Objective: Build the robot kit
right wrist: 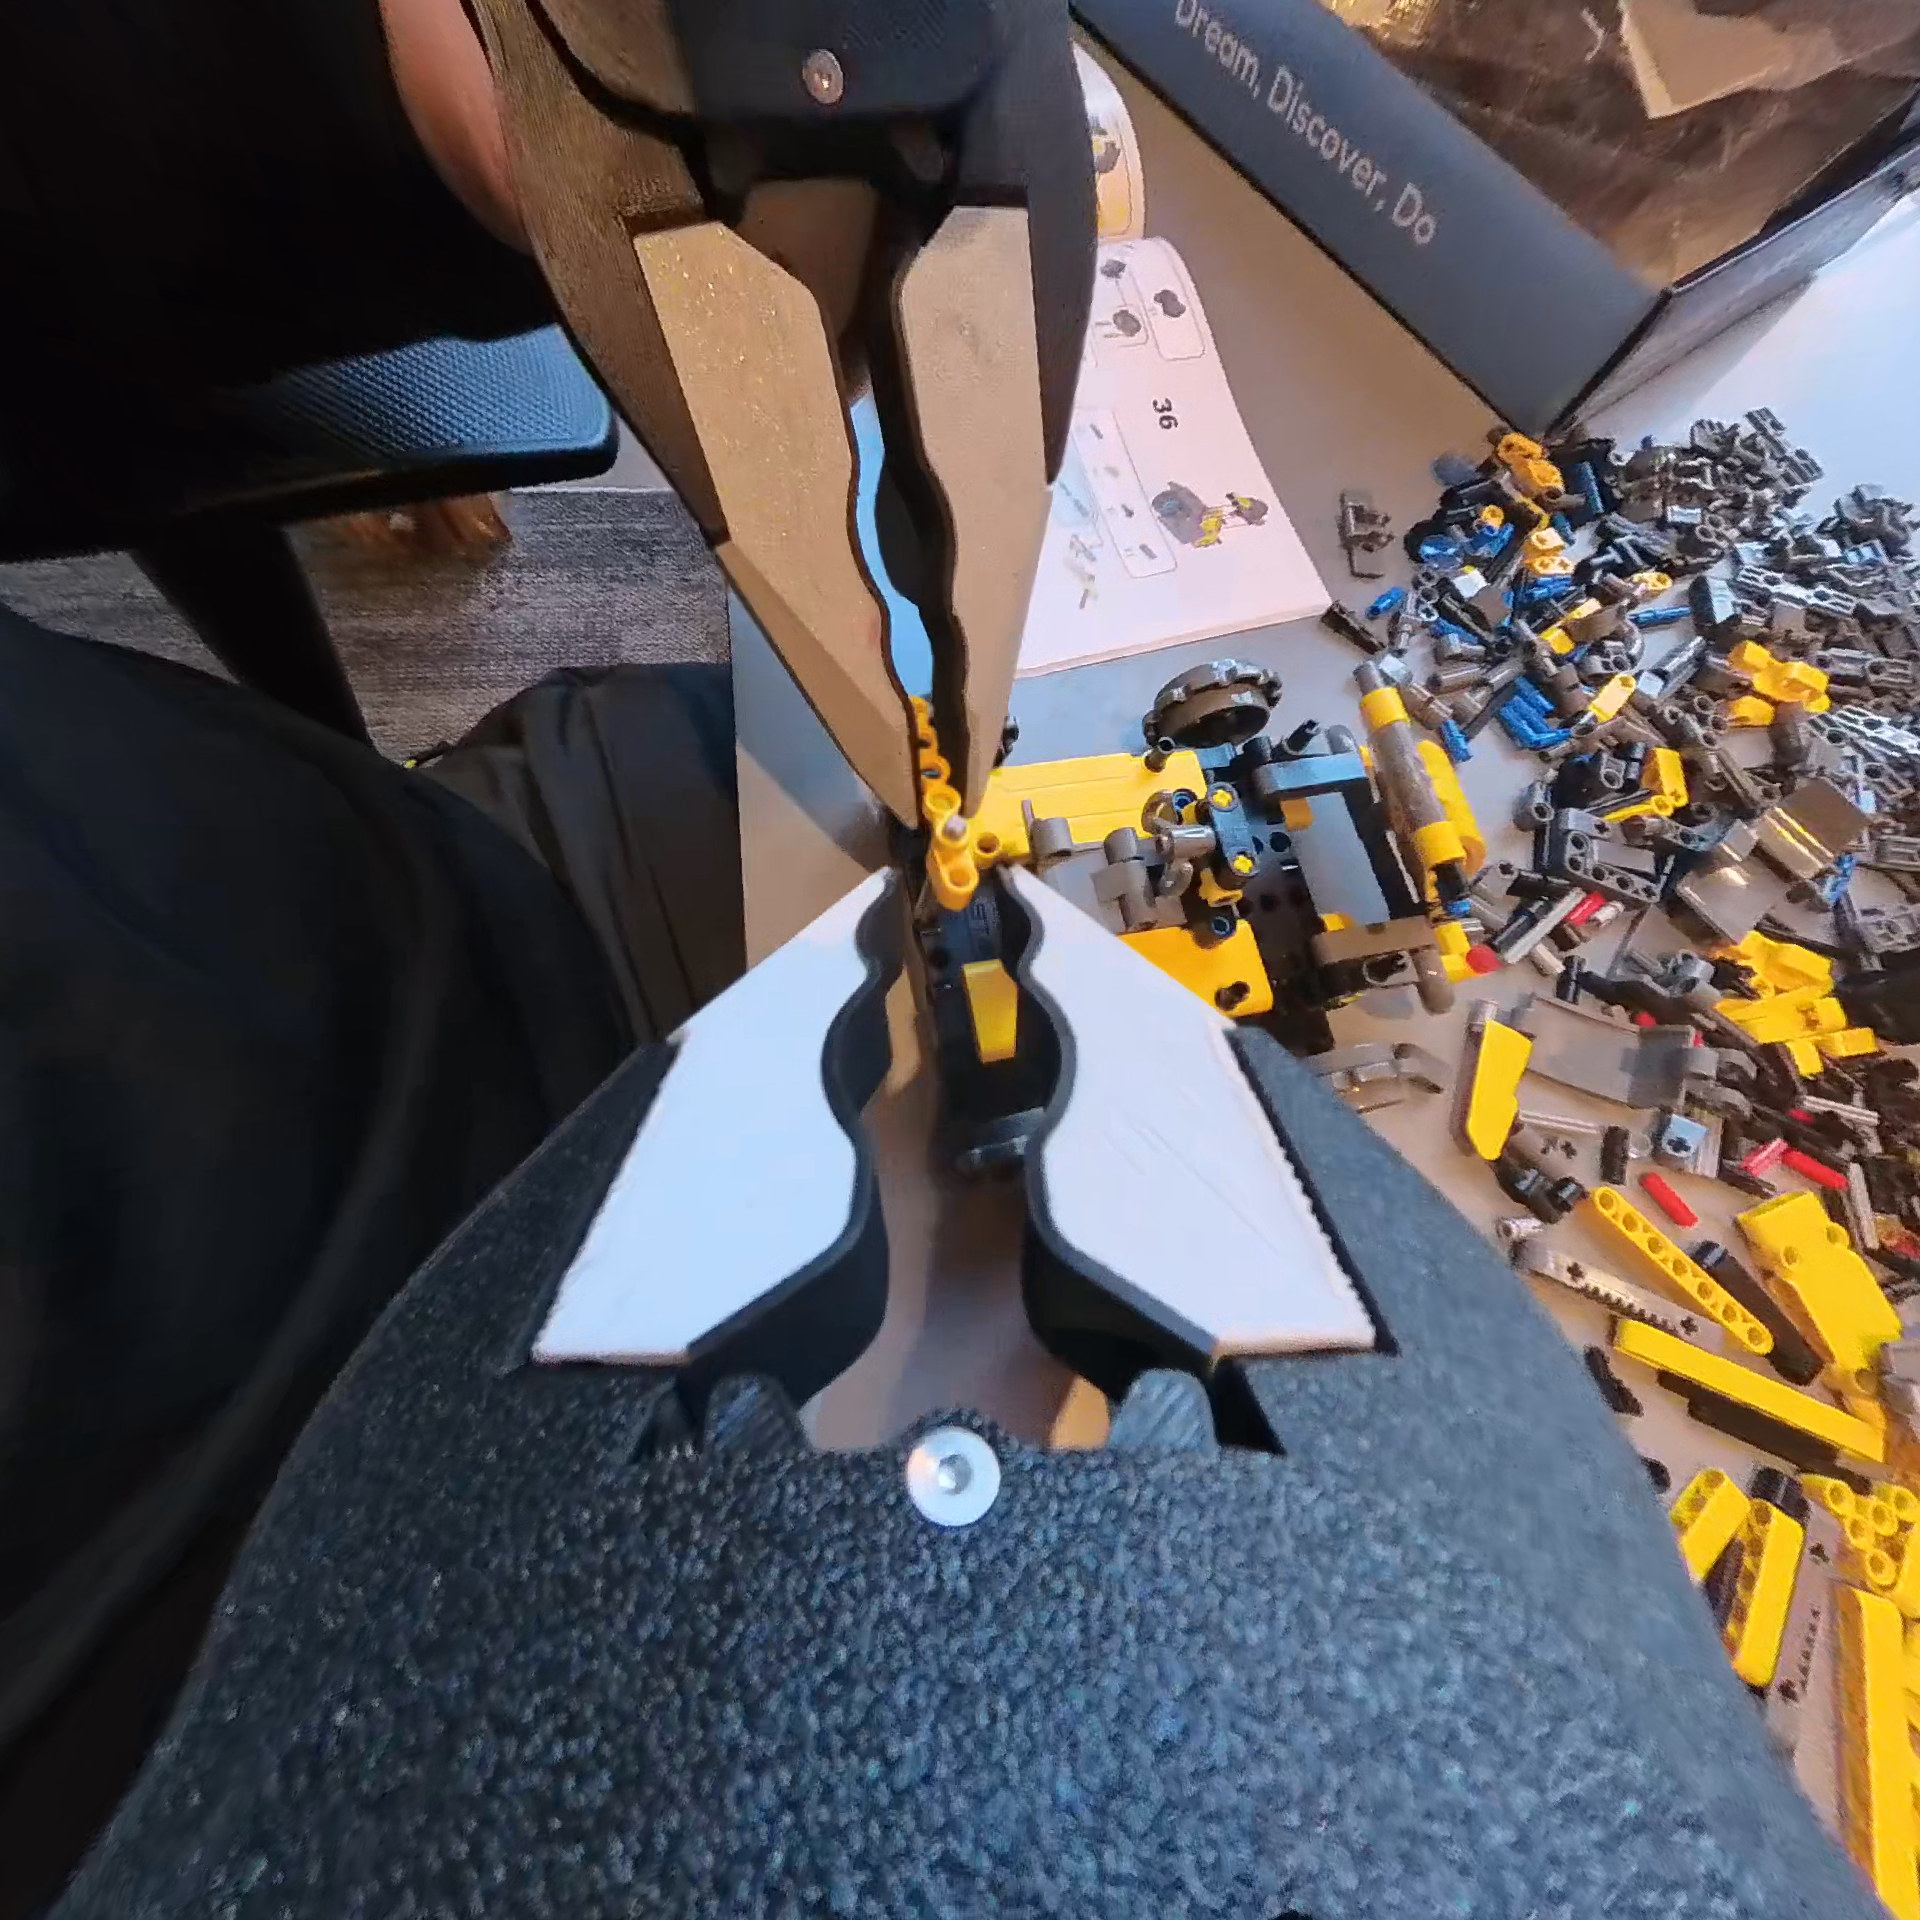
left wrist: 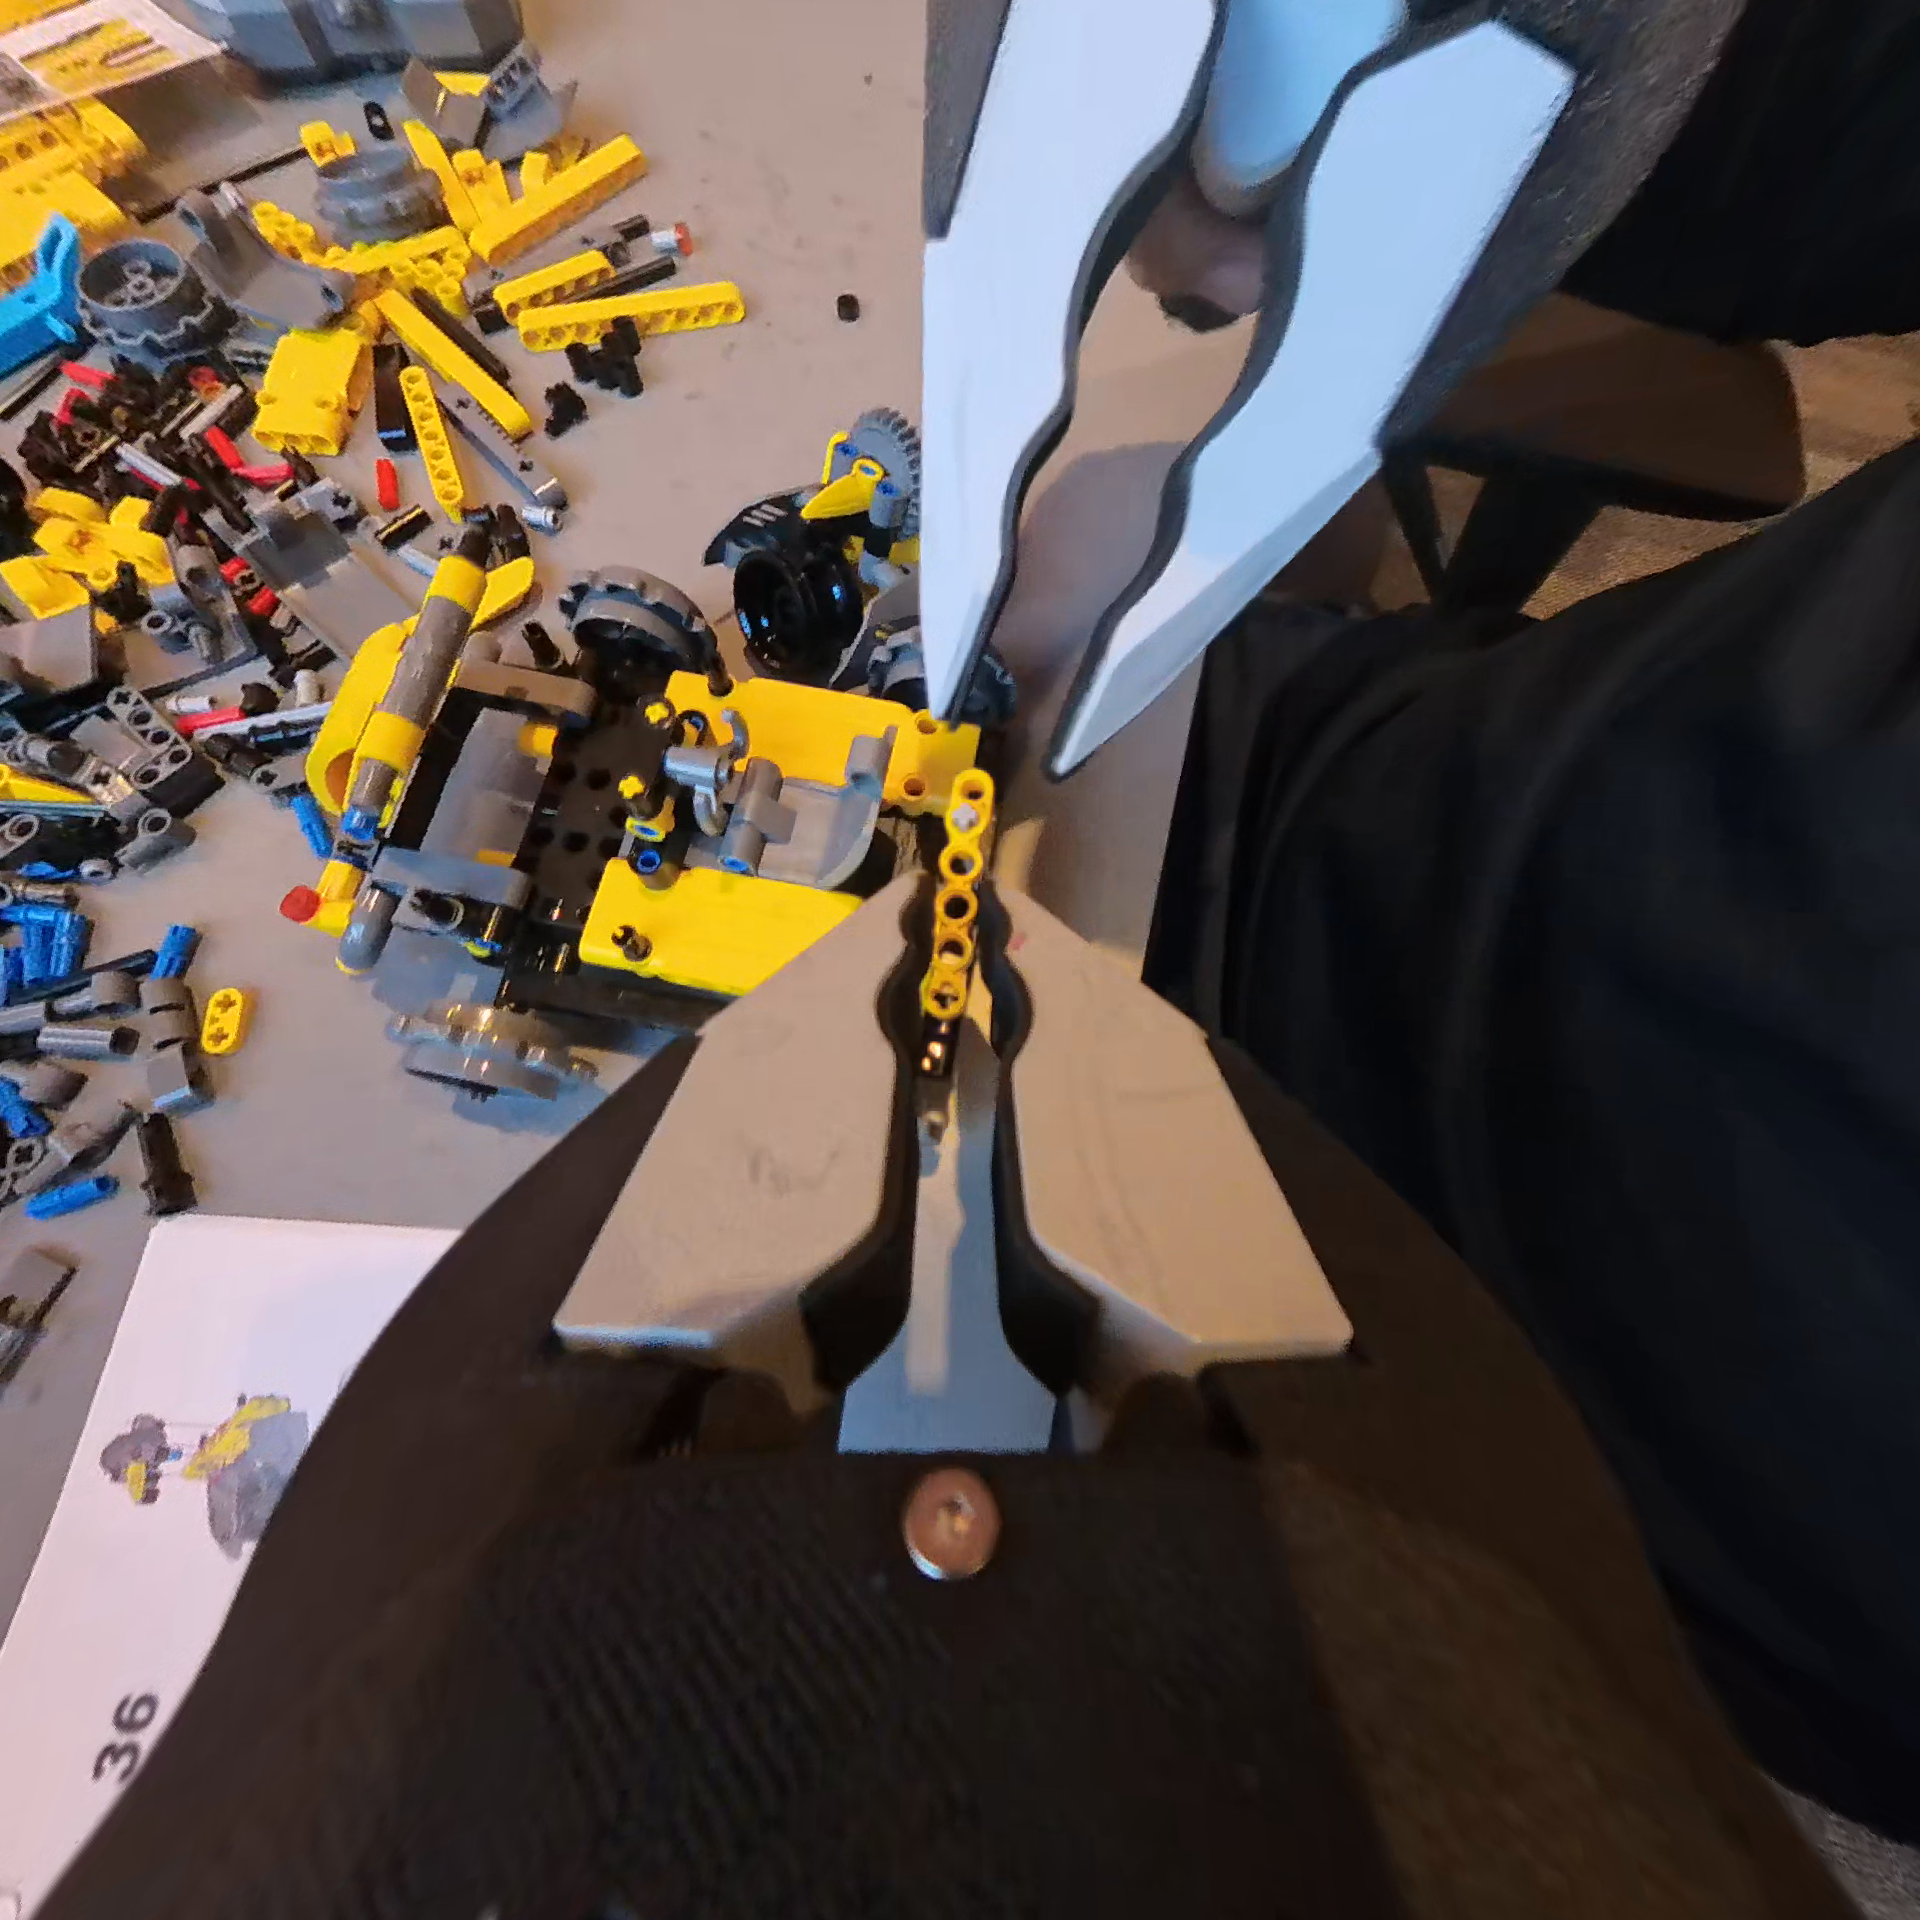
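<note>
now left gripper [left wrist: 951,883] pinches one yellow beam [left wrist: 958,894] (right gripper [left wrist: 1003,743] parted).

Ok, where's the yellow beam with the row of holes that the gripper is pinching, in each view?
Left wrist view: the yellow holed beam is just right of centre, clamped between the left gripper tips.
Right wrist view: upper centre, below the left gripper.
Shared landmark: the part-built yellow model beside it.

Beside the half-built yellow vehicle [left wrist: 623,831] on the table [left wrist: 790,187] lie loose bricks [left wrist: 436,312], an open booklet [left wrist: 187,1455], and farther off a dark box [right wrist: 1403,187].
</note>
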Demonstrator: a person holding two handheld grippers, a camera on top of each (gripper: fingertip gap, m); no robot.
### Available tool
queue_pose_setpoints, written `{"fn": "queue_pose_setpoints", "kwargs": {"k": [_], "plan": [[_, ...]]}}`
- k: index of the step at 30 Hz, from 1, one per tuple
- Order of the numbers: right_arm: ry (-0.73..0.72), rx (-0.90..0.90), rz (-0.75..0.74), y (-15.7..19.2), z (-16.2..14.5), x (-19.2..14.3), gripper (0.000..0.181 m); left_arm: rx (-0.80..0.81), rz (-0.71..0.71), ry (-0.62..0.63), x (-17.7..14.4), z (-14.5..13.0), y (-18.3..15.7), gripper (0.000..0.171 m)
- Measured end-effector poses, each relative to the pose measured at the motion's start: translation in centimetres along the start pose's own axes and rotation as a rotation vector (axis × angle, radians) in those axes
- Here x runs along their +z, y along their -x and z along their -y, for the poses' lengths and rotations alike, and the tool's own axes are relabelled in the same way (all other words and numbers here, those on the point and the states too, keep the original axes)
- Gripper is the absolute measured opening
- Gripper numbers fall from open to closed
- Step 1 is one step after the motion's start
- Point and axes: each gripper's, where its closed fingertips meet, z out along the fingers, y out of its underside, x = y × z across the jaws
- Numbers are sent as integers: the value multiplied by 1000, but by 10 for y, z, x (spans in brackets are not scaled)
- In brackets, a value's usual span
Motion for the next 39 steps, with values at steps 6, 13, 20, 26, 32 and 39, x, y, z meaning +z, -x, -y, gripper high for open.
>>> {"fn": "queue_pose_setpoints", "kwargs": {"k": [6, 13, 20, 26, 32, 39], "plan": [[37, -17, -4, -1, -9, 5, 12, 32, 13, -9, 3, 6, 0, 4], [48, -26, -11, -3, -10, 7, 9, 32, 11, -9, 9, 5, -1, 4], [62, -53, -21, -3, -13, 7, 10, 55, 27, -13, 9, 5, 0, 4], [87, -46, -2, -1, -19, 13, 10, 46, 19, -6, 11, 3, -1, 4], [180, -100, 13, 2, -29, 19, 8, 78, 32, 47, 20, -6, -2, 4], [225, -135, 2, 1, -30, 23, 9, 77, 48, 35, 21, -8, 1, 4]]}}
